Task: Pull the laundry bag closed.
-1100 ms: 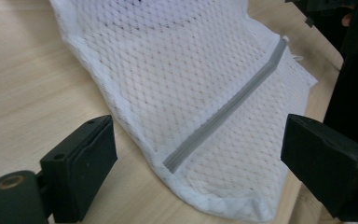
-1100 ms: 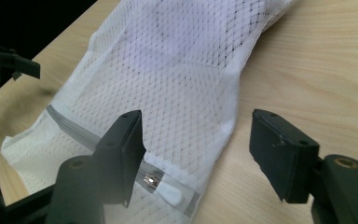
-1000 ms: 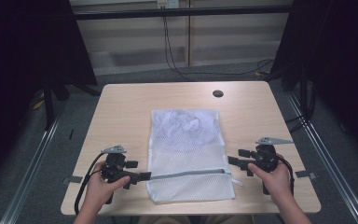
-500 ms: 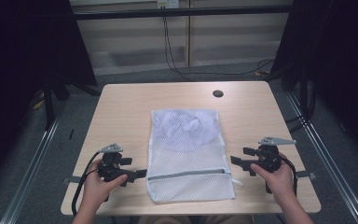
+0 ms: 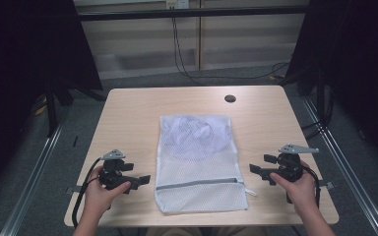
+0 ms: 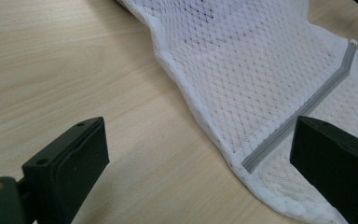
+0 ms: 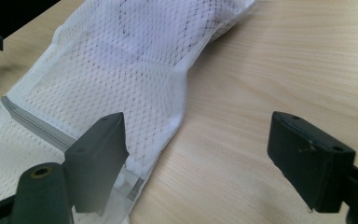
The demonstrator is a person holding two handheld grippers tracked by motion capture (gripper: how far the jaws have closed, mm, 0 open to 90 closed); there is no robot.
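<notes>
High view: white mesh laundry bag [image 5: 199, 162] lies flat on the light wood table [image 5: 128, 113], centred left-to-right, its short bottom end close to the near edge. Grey zipper [image 5: 197, 184] runs across the bag near that end, small pull tab [image 5: 250, 191] sticking out on the bag's right side. Crumpled pale fabric shows through the mesh in the far half. Dark round grommet hole [image 5: 230, 98] in the table near the far edge, right of centre.

Left gripper [image 5: 139, 181] held in the left hand [image 5: 98, 194] near the table's near-left corner, jaws apart, tips pointing at the bag's left edge, just beside it, not touching. Black cable [image 5: 81, 194] trails off the near-left side. Right gripper [image 5: 256, 169] in the right hand [image 5: 302, 189] near the near-right corner, jaws apart, aimed at the bag's right edge, small gap of bare table between.

Left gripper view: both black jaws wide open and empty, bag edge and zipper end between and beyond them.

Right gripper view: jaws wide open, empty; one jaw overlaps the bag's corner by the zipper end in the frame, contact unclear.
</notes>
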